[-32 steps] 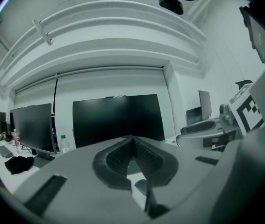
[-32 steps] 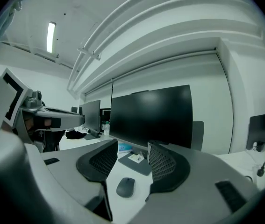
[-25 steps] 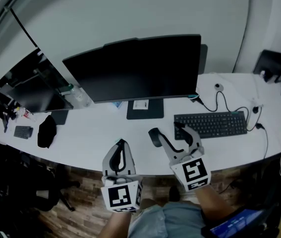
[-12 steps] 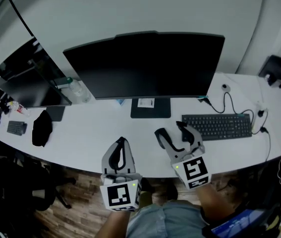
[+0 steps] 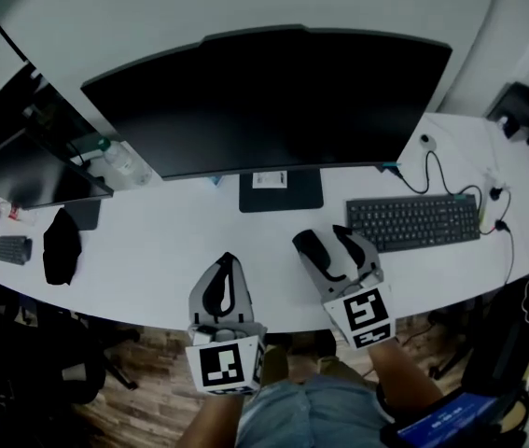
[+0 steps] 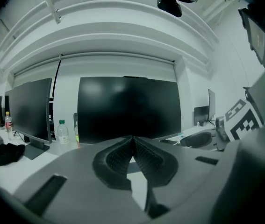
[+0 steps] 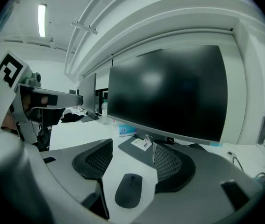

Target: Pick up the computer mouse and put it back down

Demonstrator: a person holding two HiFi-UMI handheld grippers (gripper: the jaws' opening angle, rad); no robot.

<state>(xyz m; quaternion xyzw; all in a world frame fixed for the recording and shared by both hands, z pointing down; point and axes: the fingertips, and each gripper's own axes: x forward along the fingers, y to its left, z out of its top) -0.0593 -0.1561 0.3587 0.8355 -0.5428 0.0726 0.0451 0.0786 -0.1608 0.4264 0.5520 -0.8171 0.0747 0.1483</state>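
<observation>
**Right gripper.** The right gripper (image 7: 132,146) has its jaws opening. The two black ribbed pads (image 7: 97,160) stand well apart. The flat black oval computer mouse (image 7: 128,190) lies between them, with a strip of desk showing on each side of it. Neither pad presses on the mouse. The mouse rests flat on the white curved desk (image 5: 152,250), its scroll wheel pointing away from the gripper.

**Left gripper.** The left gripper (image 6: 133,141) has its jaws closed tip to tip, with nothing between them. In the head view it hangs over the front edge of the desk, to the left of the right gripper and apart from it.

**Marker cubes.** Each gripper carries a white cube with black square markers at its rear: (image 5: 367,314) on the right, (image 5: 224,367) on the left.

**Surroundings.**
- A black full-size keyboard (image 5: 413,222) lies just to the right of the mouse.
- A large black widescreen monitor (image 5: 273,101) stands behind the mouse on a dark rectangular base (image 5: 281,189), with a small white card on the base.
- A black cable (image 5: 441,180) loops across the desk behind the keyboard.
- A clear plastic bottle with a green cap (image 5: 119,161) stands at the monitor's left edge.
- A second dark monitor (image 5: 21,166) stands further left.
- A crumpled black cloth (image 5: 59,245) lies near the desk's left end.
</observation>
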